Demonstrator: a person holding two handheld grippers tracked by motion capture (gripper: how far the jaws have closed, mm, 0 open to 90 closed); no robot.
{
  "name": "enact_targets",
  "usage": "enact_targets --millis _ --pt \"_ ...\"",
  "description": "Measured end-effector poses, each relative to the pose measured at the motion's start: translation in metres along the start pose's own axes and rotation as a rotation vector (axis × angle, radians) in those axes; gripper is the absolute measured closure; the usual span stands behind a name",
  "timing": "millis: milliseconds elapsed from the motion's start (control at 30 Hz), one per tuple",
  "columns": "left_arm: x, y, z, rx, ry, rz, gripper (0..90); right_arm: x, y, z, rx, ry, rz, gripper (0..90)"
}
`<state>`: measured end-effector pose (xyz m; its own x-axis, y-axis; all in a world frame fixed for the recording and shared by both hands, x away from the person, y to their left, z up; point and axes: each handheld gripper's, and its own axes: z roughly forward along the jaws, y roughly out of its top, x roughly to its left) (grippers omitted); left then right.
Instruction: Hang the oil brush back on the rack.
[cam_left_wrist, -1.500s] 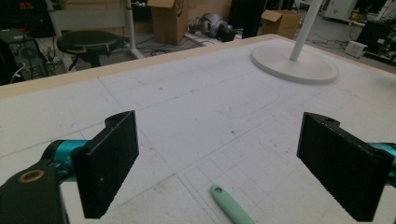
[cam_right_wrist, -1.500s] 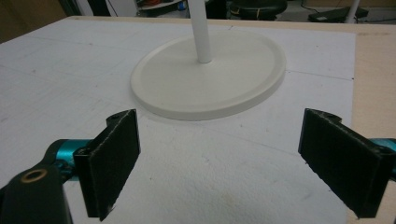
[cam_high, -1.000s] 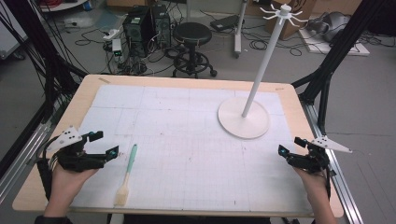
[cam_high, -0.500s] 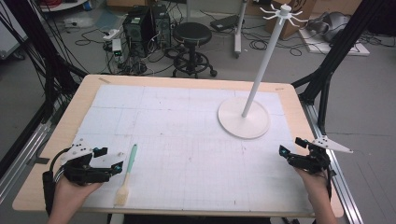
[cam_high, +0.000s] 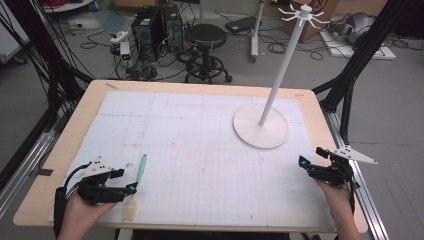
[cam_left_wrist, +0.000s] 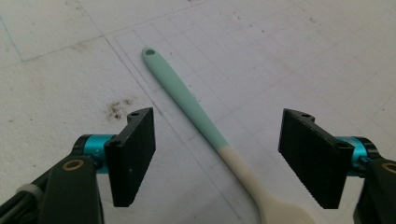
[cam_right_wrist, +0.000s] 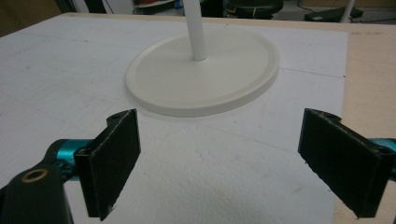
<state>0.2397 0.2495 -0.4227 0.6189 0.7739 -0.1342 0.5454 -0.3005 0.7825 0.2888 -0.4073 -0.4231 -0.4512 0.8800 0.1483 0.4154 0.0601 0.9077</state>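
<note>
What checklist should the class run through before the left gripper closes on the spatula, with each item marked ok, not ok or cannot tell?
1. Left gripper jaws open wide enough: ok, both stand well apart.
2. Spatula between the jaws: ok, its teal-and-cream handle runs diagonally through the gap.
3. Jaws down at handle level: cannot tell, height above the mat is unclear.
4. Handle free of other things: ok, it lies alone on the mat.
5. Right gripper out of the way: ok, open at the table's far right side.
6. Stand upright for hanging: ok, its base sits flat, the pole rises with hooks on top.
</note>
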Motion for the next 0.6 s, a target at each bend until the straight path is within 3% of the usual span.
enact_targets --millis 367,600 --pt "-0.011 0.0 0.02 0.094 0.042 0.006 44.1 -0.001 0.0 0.0 -0.001 -0.001 -0.001 11.7" --pt "-0.014 0.0 0.022 0.12 0.059 0.005 54.8 -0.001 0.0 -0.001 -0.001 -0.001 0.002 11.8"
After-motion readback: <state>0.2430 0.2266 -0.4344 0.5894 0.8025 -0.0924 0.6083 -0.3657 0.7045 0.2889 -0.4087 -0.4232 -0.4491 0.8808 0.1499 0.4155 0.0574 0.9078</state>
